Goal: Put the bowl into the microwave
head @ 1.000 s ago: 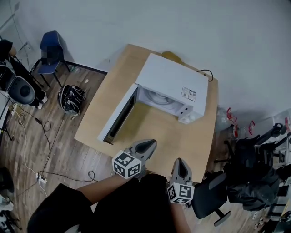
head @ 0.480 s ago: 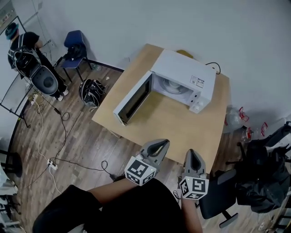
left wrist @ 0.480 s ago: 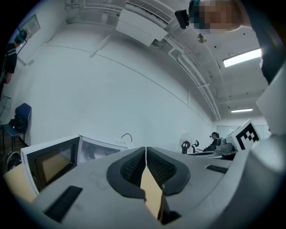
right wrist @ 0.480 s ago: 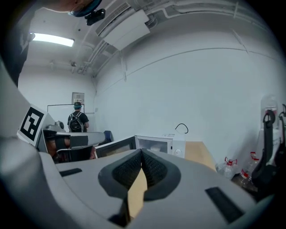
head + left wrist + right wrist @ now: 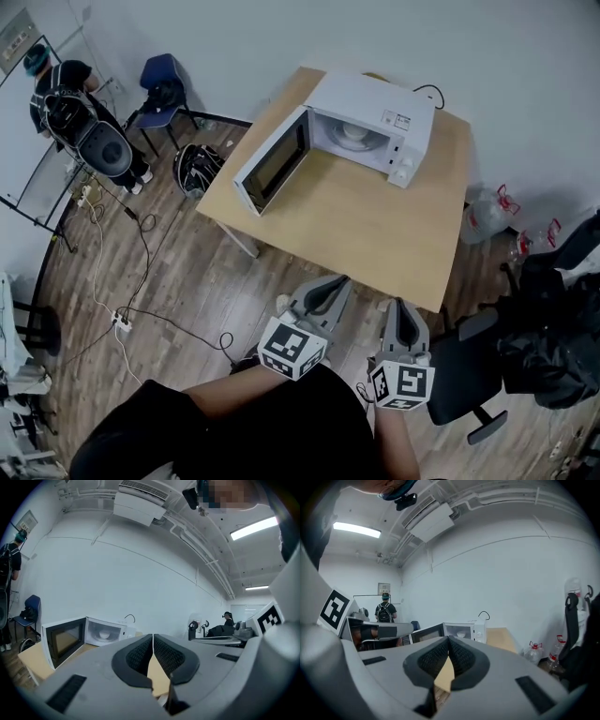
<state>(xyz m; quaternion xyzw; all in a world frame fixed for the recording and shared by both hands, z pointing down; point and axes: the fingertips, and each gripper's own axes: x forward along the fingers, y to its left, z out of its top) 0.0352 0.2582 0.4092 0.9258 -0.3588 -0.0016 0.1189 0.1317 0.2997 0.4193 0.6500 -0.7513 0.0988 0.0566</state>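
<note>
Sitting in microwave (image 5: 375,94), bowl (image 5: 352,132) beyond jaws

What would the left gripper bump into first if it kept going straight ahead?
Likely nothing soon: the left gripper points over the table, right of the microwave, toward the wall. Height is unclear.

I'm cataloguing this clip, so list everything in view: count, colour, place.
table: one, light wood, centre
microwave: one, white, door open, table's far side
bowl: one, white, inside the microwave
chair: one, blue, by far-left wall
bag: one, black, floor left of table
swivel chair: one, black, near right
jugs: two, clear, red handles, floor right of table
person: one, dark clothes, far left
left claw: grey, shut, empty
right claw: grey, shut, empty
</note>
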